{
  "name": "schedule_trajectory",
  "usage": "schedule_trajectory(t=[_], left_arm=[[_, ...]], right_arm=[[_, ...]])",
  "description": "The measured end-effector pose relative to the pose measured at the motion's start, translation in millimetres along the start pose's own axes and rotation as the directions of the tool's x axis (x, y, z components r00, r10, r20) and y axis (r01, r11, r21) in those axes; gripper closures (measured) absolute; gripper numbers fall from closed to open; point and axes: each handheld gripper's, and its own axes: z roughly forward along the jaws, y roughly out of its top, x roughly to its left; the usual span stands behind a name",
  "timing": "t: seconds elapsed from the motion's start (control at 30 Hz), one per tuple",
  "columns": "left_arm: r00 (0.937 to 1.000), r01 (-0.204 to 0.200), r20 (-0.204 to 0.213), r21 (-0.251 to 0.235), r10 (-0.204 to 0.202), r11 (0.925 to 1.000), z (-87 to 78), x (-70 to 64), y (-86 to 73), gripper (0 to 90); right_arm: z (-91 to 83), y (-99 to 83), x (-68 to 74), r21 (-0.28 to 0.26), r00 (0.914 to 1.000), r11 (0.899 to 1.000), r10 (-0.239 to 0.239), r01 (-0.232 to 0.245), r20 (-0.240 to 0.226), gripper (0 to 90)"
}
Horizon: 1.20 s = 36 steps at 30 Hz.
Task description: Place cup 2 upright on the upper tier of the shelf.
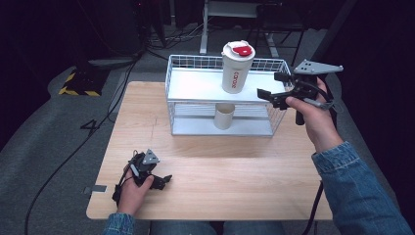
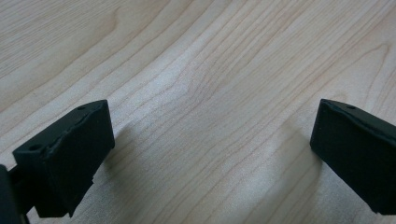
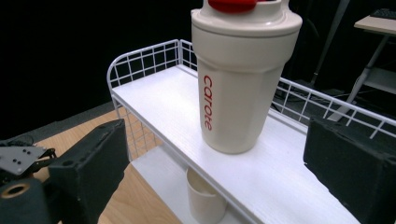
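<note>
A cream tumbler [image 1: 237, 68] [image 3: 238, 88] with a red lid and red lettering stands upright on the top shelf of a white wire rack [image 1: 195, 83] [image 3: 159, 100]. A small cream cup [image 1: 224, 116] [image 3: 203, 200] stands on the lower shelf, under the tumbler. My right gripper [image 1: 272, 84] [image 3: 215, 140] hovers at the rack's right end, open, its jaws wide apart and aimed at the tumbler without touching it. My left gripper [image 1: 154, 171] [image 2: 212, 135] rests low over the wooden table [image 1: 220, 196] at the front left, open, with bare wood between its jaws.
The rack stands at the table's far middle. Bare wood stretches between the rack and the front edge. Cables trail over the grey floor [image 1: 58, 132] on the left, and a black-and-yellow block [image 1: 80, 83] lies beyond the table's far left corner.
</note>
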Motion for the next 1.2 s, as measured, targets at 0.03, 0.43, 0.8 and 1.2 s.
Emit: schedule_trajectory(t=[0.03,0.43,0.8,1.2], left_arm=[[1.0000,0.000,0.000,0.000,0.000,1.0000,0.0,0.1,0.0,0.3],[1.0000,0.000,0.000,0.000,0.000,1.0000,0.0,0.1,0.0,0.3],[1.0000,-0.002,-0.001,0.002,0.002,1.0000,0.1,0.7,0.4,0.2],[1.0000,0.000,0.000,0.000,0.000,1.0000,0.6,1.1,0.6,0.2]], right_arm=[[-3.1,-2.6,0.1,0.005,1.0000,1.000,0.000,0.000,0.000,7.2],[-27.5,-30.5,1.6,0.072,0.9999,0.997,0.001,0.000,-0.011,7.2],[-47.6,-65.2,-0.7,0.118,0.9992,0.992,0.035,-0.037,0.019,7.3],[-56.4,-112.0,-3.4,0.181,0.9973,0.982,0.046,-0.056,0.057,7.5]])
